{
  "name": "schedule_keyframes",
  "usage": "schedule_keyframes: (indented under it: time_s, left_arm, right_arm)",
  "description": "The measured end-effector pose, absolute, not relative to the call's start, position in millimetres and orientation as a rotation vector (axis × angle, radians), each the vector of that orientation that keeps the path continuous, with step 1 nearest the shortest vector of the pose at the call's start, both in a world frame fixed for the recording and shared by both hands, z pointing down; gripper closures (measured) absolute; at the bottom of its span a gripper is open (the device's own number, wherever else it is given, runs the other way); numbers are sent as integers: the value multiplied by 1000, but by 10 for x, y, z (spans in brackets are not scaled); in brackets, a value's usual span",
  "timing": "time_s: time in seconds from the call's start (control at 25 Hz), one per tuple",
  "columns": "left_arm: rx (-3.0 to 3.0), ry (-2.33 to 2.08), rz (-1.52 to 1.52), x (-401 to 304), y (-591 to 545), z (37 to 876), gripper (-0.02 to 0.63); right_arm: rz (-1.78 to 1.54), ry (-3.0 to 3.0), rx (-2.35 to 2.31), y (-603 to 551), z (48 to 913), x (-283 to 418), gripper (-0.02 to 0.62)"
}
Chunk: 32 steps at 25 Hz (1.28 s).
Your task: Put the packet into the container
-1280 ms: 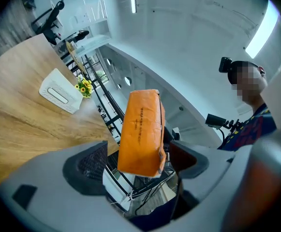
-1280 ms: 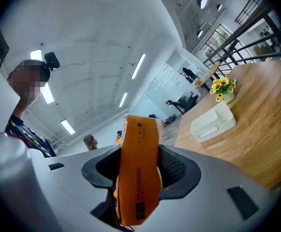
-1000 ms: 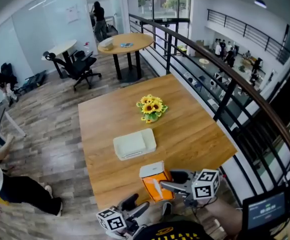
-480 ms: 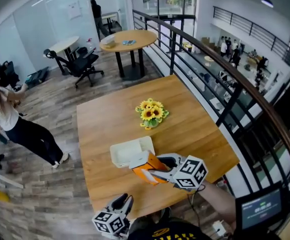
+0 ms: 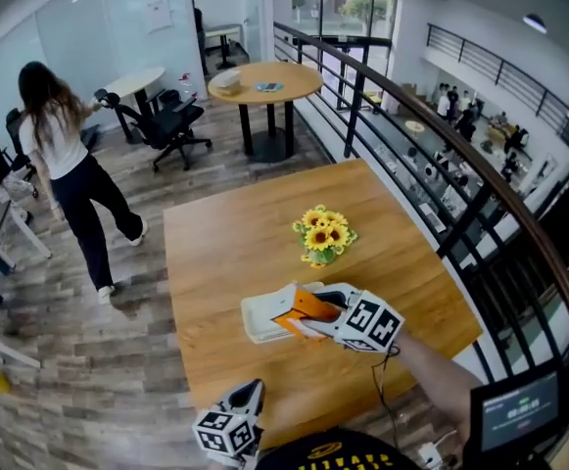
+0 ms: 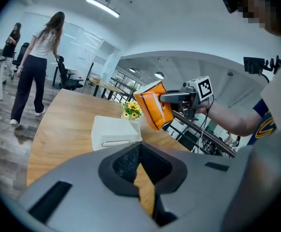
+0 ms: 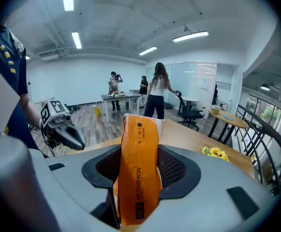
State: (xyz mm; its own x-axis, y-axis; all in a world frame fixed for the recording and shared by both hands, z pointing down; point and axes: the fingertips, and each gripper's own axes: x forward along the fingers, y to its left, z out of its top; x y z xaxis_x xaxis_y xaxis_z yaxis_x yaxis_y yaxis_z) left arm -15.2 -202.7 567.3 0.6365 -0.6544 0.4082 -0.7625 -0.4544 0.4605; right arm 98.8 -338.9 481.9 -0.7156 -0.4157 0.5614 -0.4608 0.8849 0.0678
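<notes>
Orange packet (image 7: 139,163) is pinched between the jaws of the right gripper (image 5: 315,322), which close on its flat faces. The packet stands upright between them in the right gripper view. In the head view it is tilted and overlaps the near right part of the white container (image 5: 259,322). The left gripper view shows it in the air, clear of the container, not touching it.

The container lies open-topped on the wooden table (image 5: 220,238), near the front edge. A small bunch of yellow flowers (image 5: 323,231) stands beyond it, well apart.

The left gripper (image 6: 139,175) is low at the near table edge. Its jaws are drawn almost together with nothing between them, and it takes no part in the work.

Step in hand, as judged: carrying the packet to the container, with the drop-off not yet made.

Next move, as judged:
- Centre the packet over the container opening.
- Lower it until it sits inside the walls.
- Spread the jaws only then.

Caution: the packet looks soft and tall for the shallow container. If let go tilted, it may tip over the rim. A person (image 5: 67,155) is on the floor beyond the table, well clear of it.
</notes>
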Motion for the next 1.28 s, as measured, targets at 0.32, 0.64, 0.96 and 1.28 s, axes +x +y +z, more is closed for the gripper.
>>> schedule_keyframes:
  time_s: [0.32,0.64,0.96,1.28]
  left_arm:
    - [2214,-1119,234,-570,-2166,5853,606]
    - [2132,-1153,190,-517,-2281,5932,606]
    - [2091,-1192,196,-489,-2325,5926,606]
    - [2070,-1186,205,-471,-2482,5973,606]
  right_arm:
    - [-85,-2259,493,-3570,5242,633,379]
    - [-167,-2222,372,-3837,5459,471,380]
    - [-219,-2192,326,-4013,5420,550,382]
    - [-309,-2113,197,-3994,5584,380,382]
